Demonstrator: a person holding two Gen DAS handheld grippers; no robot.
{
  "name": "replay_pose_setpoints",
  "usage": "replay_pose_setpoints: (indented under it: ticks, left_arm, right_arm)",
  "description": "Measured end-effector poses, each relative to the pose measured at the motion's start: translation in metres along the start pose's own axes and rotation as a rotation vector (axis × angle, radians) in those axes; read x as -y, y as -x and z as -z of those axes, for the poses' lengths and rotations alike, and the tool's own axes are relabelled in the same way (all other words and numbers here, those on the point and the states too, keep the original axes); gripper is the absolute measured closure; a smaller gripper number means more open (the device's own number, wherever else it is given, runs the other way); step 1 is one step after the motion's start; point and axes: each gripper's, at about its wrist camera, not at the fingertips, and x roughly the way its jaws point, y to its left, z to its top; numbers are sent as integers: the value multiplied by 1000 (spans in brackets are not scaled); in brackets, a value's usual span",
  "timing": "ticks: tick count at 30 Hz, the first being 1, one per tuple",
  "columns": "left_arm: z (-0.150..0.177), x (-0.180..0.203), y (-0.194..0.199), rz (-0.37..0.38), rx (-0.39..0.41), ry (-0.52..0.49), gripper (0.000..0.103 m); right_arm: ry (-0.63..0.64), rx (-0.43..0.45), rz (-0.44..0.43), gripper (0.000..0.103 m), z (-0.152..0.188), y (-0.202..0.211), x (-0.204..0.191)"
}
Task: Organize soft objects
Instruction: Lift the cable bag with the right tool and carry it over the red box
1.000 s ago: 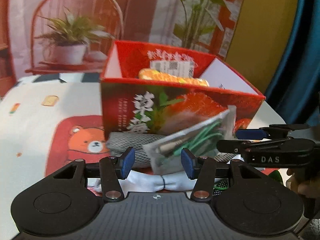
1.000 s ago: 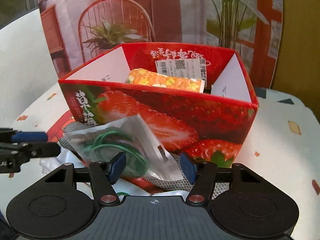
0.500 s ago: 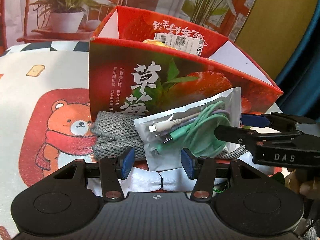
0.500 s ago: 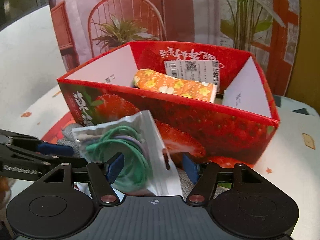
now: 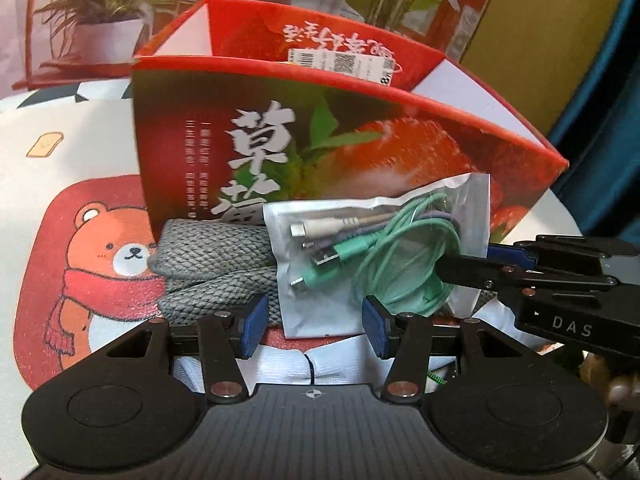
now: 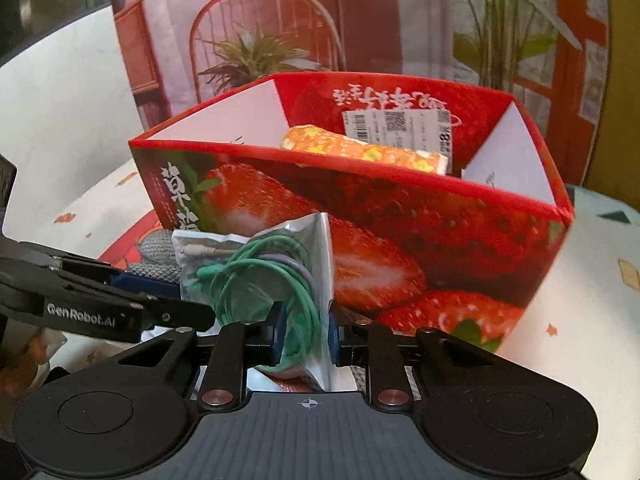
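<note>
We see a table cover [image 5: 80,128] printed with a bear, and on it, toward the far side, a red strawberry box [image 5: 360,136] standing open with an orange flowered pack [image 6: 360,154] lying inside against its far wall. Against the box's near wall lies a grey woven strap [image 5: 212,264], bunched in folds, and over its right end leans a clear bag of cables [image 5: 384,252] with green, purple and white leads coiled inside. Our right gripper [image 6: 306,338] comes in from the right side of the scene; its jaws are closing, and the blue pads already pinch the bag's right edge, the plastic folded upright between them. Our left gripper [image 5: 316,322] sits at the near edge with its jaws standing apart; the bag's lower left corner hangs between its blue pads without touching either, and a white cloth [image 5: 288,372] lies just below them on the near side.
</note>
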Motion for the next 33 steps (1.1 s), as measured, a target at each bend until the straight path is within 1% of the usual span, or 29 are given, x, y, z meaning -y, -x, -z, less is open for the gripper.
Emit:
replay_pose_setpoints:
  ticks: [3,7,9,11,12,14,17,21,27,28,29,33]
  left_arm:
    - [-1,0,-2,24,-7,19,50]
    - [-5,3,2,37,12,24,53]
    - [-7,3,6,60,23,24,61]
    - [-8,4,12,78,40,24,62]
    - [-9,5,15,76,53,16,66]
    - [-10,7,19,73,65,7,69]
    - [-10,5,22,73,78,14,79]
    - [-11,9,41,73,124,10,80]
    - [-26,14,72,73,231,-16,84]
    - [-31,15,79,69,250,-25,84]
    - [-36,16,84,65,241,-22,84]
    - [-63,15,97,40,305,-28,84]
  right_arm:
    - [-20,2,2,84,4,1,3]
    - [-38,4,5,86,6,2,5]
    - [-43,7,9,86,5,4,5]
    - [-55,20,5,86,6,7,5]
    - [-60,28,5,86,6,9,5]
    - [-71,44,2,86,7,13,5]
    - [-93,55,-1,86,8,17,7]
    - [-104,93,-5,87,6,28,6]
    - [-74,197,-14,86,-11,53,-2]
    - [-68,212,-17,86,-17,57,-3]
    - [-61,228,-22,86,-23,61,-4]
    - [-44,268,-44,87,-54,71,-5]
